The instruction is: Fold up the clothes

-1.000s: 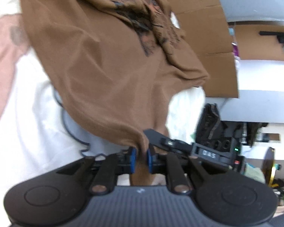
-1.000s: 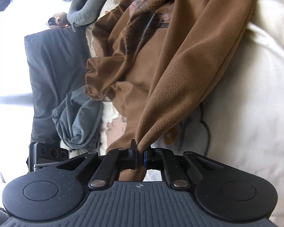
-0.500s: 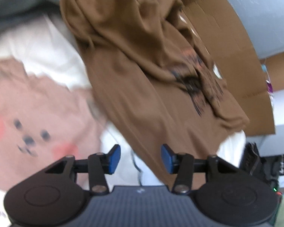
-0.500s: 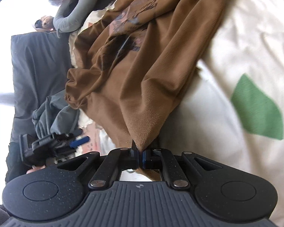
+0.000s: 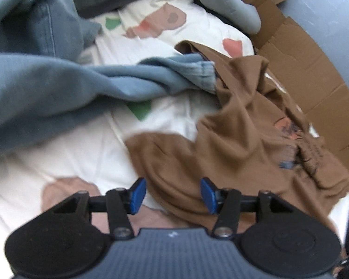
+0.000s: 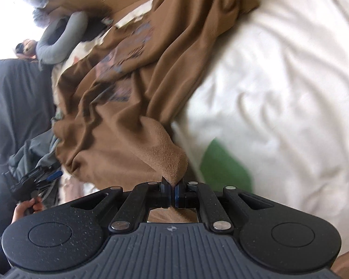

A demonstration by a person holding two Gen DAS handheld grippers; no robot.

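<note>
A crumpled brown shirt (image 5: pixel 244 139) with a dark print lies on the patterned white bed sheet (image 5: pixel 81 153). My left gripper (image 5: pixel 172 194) is open just above the shirt's near edge, and its blue pads (image 5: pixel 137 194) do not press the cloth. In the right wrist view my right gripper (image 6: pixel 172 191) is shut on a pinched corner of the brown shirt (image 6: pixel 118 121), which stretches away toward the upper left. The left gripper (image 6: pixel 32 181) shows small at the left edge there, held by a hand (image 6: pixel 25 209).
A blue-grey garment (image 5: pixel 58 88) sprawls over the left of the bed, one sleeve end touching the brown shirt. Flattened cardboard (image 5: pixel 302 53) stands along the right side. A grey cushion (image 6: pixel 58 39) and dark cloth (image 6: pixel 16 97) lie beyond the shirt.
My left gripper let go of the brown shirt, opened and swung so the blue-grey garment came into view. The right gripper kept its hold and drew the shirt corner across the sheet.
</note>
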